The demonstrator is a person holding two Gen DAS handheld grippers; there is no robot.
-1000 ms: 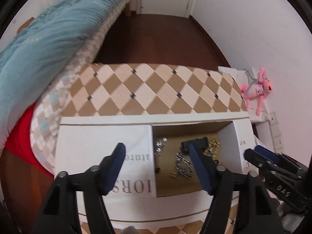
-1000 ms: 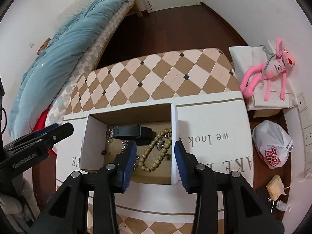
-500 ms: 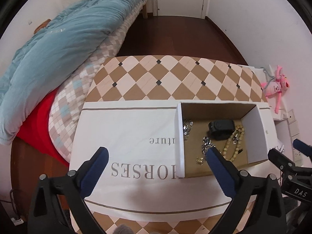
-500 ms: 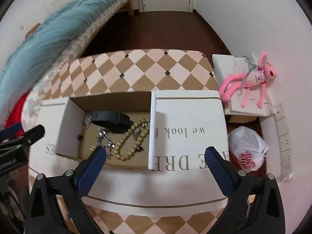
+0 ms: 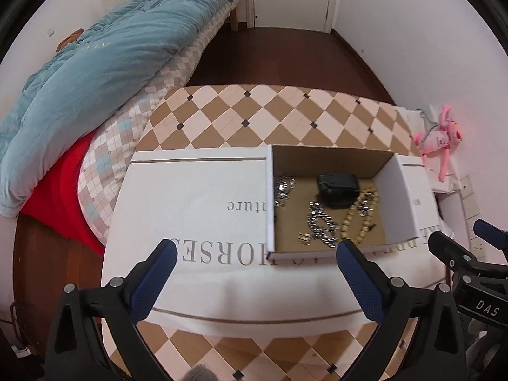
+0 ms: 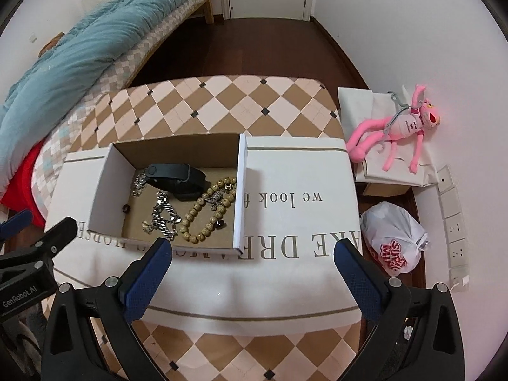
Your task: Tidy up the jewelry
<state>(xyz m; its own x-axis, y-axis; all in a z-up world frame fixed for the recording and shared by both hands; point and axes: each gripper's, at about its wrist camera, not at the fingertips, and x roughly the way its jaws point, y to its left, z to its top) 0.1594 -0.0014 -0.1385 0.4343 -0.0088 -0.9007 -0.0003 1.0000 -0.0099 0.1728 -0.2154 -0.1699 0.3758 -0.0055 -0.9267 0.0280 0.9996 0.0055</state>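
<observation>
Open white cardboard box of jewelry, centre frame, part of its printed cloth hidden underneath.
Left gripper and right gripper both spread wide, empty; tangled silver chain bracelet, tan wooden bead strand, black band inside.

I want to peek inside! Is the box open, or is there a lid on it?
Open. The box has no lid on top, so the bead bracelet, silver chain and black band show inside.
</observation>
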